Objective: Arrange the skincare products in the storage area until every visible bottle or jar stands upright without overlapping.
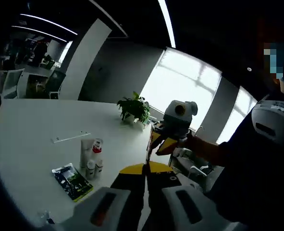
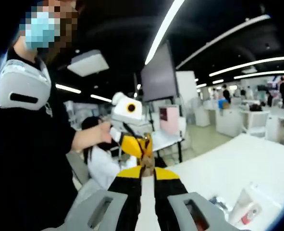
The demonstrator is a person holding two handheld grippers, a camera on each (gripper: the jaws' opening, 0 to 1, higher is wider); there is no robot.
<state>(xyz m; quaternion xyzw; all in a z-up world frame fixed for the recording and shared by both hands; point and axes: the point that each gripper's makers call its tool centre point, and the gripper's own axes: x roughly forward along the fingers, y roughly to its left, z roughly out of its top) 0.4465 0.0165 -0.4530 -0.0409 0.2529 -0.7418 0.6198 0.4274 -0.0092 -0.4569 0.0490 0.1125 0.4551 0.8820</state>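
Skincare bottles (image 1: 92, 159) stand clustered upright on the white table (image 1: 31, 139), a dark packet (image 1: 72, 181) lying just beside them, a potted plant (image 1: 134, 109) farther back. Left gripper (image 1: 145, 169) and right gripper (image 2: 148, 169) are raised tip to tip above the table, both jaws pinched closed on nothing.

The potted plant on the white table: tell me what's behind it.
Behind the potted plant in the left gripper view stands a bright window beside a grey wall. The window glare washes out anything beyond, and the leaves cover the table edge there.
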